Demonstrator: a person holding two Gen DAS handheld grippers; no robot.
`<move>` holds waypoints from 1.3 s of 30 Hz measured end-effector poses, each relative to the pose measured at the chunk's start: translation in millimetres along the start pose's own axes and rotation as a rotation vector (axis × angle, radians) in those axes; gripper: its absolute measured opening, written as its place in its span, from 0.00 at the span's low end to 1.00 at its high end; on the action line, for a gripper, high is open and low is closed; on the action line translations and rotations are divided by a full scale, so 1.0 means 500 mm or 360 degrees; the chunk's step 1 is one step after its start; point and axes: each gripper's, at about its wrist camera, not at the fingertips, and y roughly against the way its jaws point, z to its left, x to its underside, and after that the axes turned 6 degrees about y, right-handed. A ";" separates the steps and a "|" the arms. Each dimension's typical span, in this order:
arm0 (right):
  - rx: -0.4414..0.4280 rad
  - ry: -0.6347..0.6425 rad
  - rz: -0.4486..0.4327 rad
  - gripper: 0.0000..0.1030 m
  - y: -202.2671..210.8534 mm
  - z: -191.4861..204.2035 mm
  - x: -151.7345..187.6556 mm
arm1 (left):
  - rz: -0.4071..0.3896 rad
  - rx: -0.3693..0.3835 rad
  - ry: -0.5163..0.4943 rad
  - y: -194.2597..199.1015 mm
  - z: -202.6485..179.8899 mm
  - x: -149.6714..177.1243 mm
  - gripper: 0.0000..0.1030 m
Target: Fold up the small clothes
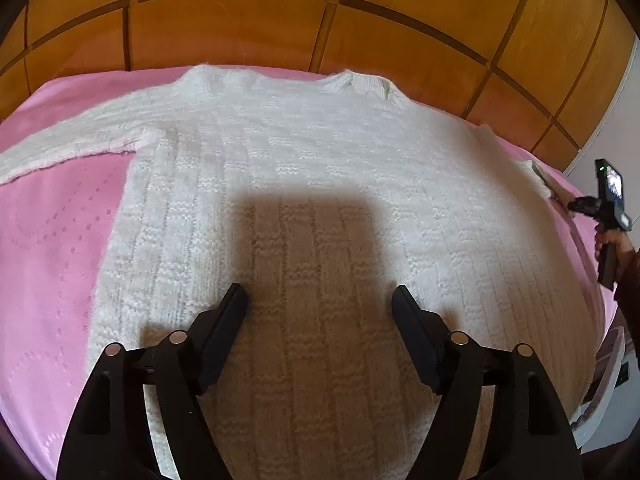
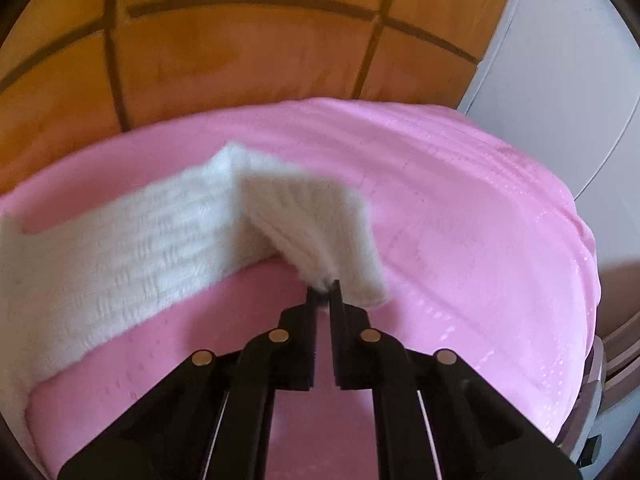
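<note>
pinching the white sweater's [image 1: 320, 184] sleeve cuff [image 2: 320, 236] above the pink bed [image 2: 460, 200], the right claw [image 2: 325, 286] risks dragging the body askew while the left claw [image 1: 319, 300] hovers spread, gripping nothing.

The left wrist view is taken from just behind the left gripper [image 1: 319, 300], tilted downward and held close above the body of a white sweater [image 1: 320, 168] spread on a pink bedspread [image 1: 48, 248]. A wooden panelled wall [image 1: 240, 28] is faced at the far side. At the right edge of this view the right gripper [image 1: 568, 204] is caught, seen small and far off.

The right wrist view is taken from behind that right gripper [image 2: 325, 286], also tilted downward, close over the sweater's sleeve [image 2: 120, 248]. The same bedspread [image 2: 460, 208], sweater and wooden wall [image 2: 240, 60] are shared by both views.
</note>
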 end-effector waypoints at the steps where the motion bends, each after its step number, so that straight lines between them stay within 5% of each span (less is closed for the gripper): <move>1: -0.0008 -0.0014 -0.0031 0.05 0.015 -0.010 -0.004 | 0.0002 0.0001 0.0000 0.000 0.000 -0.001 0.72; 7: -0.0046 -0.0225 -0.0198 0.03 0.119 -0.152 -0.051 | 0.0032 0.0024 0.0024 0.000 0.005 -0.008 0.72; 12: 0.0090 -0.0367 -0.0249 0.02 0.141 -0.246 -0.103 | 0.0052 0.0028 0.0054 0.000 0.007 -0.013 0.72; 16: 0.0273 -0.0478 -0.0116 0.00 0.067 -0.320 -0.132 | 0.0061 0.0030 0.0072 -0.001 0.007 -0.016 0.72; 20: 0.0370 -0.0587 0.0063 0.01 0.006 -0.361 -0.084 | 0.0066 0.0030 0.0088 0.001 0.008 -0.016 0.72; 23: 0.0260 -0.0682 0.0095 0.10 0.011 -0.371 -0.034 | 0.0068 0.0032 0.0095 0.002 0.009 -0.017 0.72; 25: 0.0099 -0.0777 0.0068 0.37 0.034 -0.361 0.015 | 0.0067 0.0029 0.0093 0.002 0.008 -0.017 0.72; 31: -0.0604 -0.0980 0.0122 0.42 0.057 -0.266 0.141 | 0.0065 0.0020 0.0102 0.003 0.007 -0.017 0.72; 33: -0.0714 -0.1042 0.0177 0.42 0.036 -0.232 0.160 | 0.0064 0.0016 0.0118 0.005 0.007 -0.018 0.72; 36: -0.0695 -0.1083 0.0193 0.40 0.002 -0.206 0.154 | 0.0059 0.0008 0.0131 0.011 0.007 -0.015 0.72; 38: -0.0621 -0.1036 0.0190 0.06 -0.007 -0.203 0.134 | 0.0055 0.0002 0.0131 0.017 0.008 -0.011 0.72; 39: -0.0538 -0.0970 0.0186 0.05 -0.007 -0.202 0.121 | 0.0053 0.0002 0.0139 0.020 0.009 -0.008 0.72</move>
